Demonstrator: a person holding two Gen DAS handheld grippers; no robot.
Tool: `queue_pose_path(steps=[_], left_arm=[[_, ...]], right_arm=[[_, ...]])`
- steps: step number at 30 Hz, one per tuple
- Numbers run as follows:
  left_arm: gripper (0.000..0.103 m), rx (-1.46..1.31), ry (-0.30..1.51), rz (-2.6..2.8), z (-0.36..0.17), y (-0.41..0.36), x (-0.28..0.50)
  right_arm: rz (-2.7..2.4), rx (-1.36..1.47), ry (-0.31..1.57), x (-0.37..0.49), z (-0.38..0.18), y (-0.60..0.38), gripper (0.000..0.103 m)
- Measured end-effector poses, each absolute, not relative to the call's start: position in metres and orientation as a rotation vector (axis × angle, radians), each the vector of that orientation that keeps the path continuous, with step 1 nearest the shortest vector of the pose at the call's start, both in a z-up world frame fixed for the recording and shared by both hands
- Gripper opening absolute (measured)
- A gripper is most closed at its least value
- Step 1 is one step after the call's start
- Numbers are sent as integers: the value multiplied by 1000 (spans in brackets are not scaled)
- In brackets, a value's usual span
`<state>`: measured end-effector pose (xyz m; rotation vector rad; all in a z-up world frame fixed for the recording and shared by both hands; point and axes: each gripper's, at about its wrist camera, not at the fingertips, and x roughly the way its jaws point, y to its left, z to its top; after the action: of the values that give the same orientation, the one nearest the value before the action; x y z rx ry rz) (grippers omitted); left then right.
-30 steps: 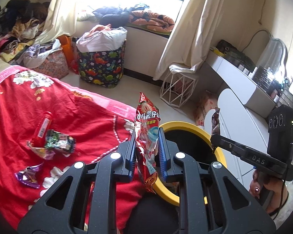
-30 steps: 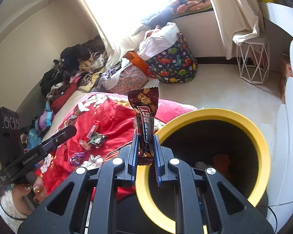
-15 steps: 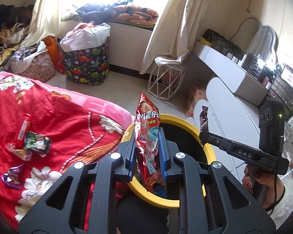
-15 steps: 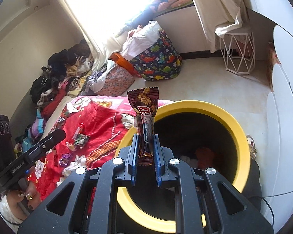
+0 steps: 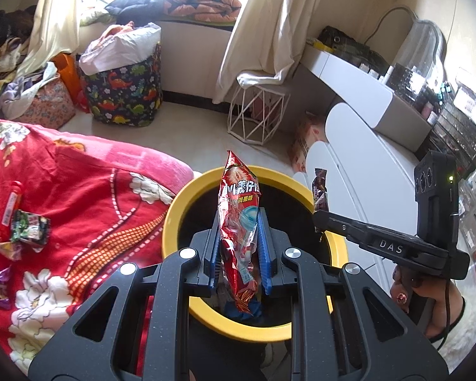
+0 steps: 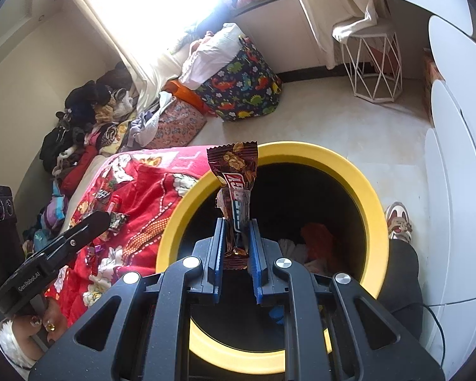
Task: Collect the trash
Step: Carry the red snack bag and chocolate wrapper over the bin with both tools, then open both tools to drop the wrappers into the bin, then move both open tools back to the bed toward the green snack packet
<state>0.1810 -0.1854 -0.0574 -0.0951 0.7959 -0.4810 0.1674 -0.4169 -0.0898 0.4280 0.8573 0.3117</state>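
Both tools had swung from beside the bed to over the yellow-rimmed bin [image 6: 369, 190], which filled more of each view than a second before. Left tool [image 5: 238, 244] was clamped narrow on a red snack bag [image 5: 239, 209]; right tool [image 6: 236, 247] pinched a brown candy wrapper [image 6: 234, 184]. Some trash already lay inside the bin. Neither piece was dropped yet, and several wrappers [image 5: 28, 230] remained on the red bedspread [image 5: 79, 190].

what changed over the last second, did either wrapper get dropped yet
No drop yet. Both grippers moved from beside the bed to over the yellow-rimmed bin. The left gripper stays shut on the red snack bag, the right gripper on the brown candy wrapper. Wrappers on the red blanket lie unmoved.
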Motion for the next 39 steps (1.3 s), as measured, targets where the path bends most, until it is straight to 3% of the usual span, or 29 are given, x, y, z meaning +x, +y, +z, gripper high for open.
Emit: queue_pose_path(steps=[18,19,20,22,24,26,31,39], left_arm=[[17,-105,890,-514,-92,-214,214],[25,-110,896,-514,-93,-215,216],[39,-114,898,-505,-94,-214,217],[52,-123,896,-501,-94,-213,219],[58,-127,888,-495,-93,-212,218],[80,-129,877,-484,-91,-209,216],[92,-145,843,-460,-84,-200,212],[92,-146,759,-405,-65,-183,198]], right_arm=[[281,484,904,169,-112,-433,19],[278,491,903,169,-112,-435,28],[274,498,902,168,-113,-437,42],[260,514,898,167,-114,-441,49],[258,523,896,166,-115,-443,49],[251,524,888,165,-114,-445,55],[245,502,850,162,-105,-446,65],[259,466,793,156,-90,-435,79]])
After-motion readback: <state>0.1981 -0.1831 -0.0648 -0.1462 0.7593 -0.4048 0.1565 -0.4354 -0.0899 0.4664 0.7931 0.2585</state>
